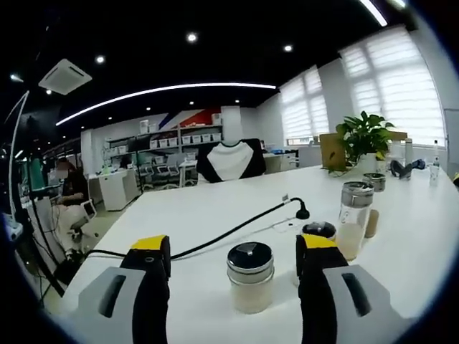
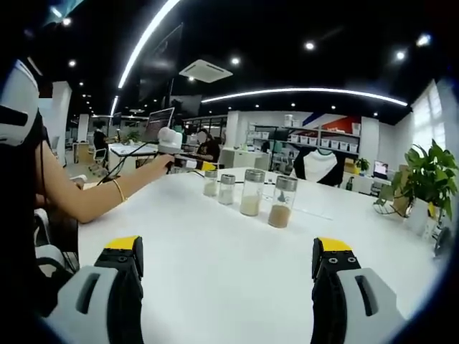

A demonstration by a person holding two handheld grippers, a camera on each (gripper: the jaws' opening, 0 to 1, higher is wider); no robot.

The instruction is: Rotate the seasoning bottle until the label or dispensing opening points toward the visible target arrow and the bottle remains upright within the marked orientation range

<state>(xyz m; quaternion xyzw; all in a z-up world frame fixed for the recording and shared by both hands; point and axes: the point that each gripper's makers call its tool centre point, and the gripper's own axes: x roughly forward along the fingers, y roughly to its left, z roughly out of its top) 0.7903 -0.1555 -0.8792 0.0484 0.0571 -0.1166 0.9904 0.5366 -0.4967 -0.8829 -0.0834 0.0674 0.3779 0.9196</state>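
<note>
White office table (image 1: 215,215), my left gripper (image 1: 233,261) gaping around a short jar (image 1: 250,276), right gripper (image 2: 226,261) wide open too. Clamp off-centre and I'd probably tip it.

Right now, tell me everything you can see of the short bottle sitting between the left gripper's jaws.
The short seasoning bottle is a squat clear jar, glass or plastic by its look, with a shiny metal screw cap whose dark flat top faces up. It holds pale, off-white granules to about half its height. It stands upright on the white table, midway between the jaws of the open left gripper, which do not touch it. A black cable runs behind it. No label or arrow is readable from the left gripper view.
</note>
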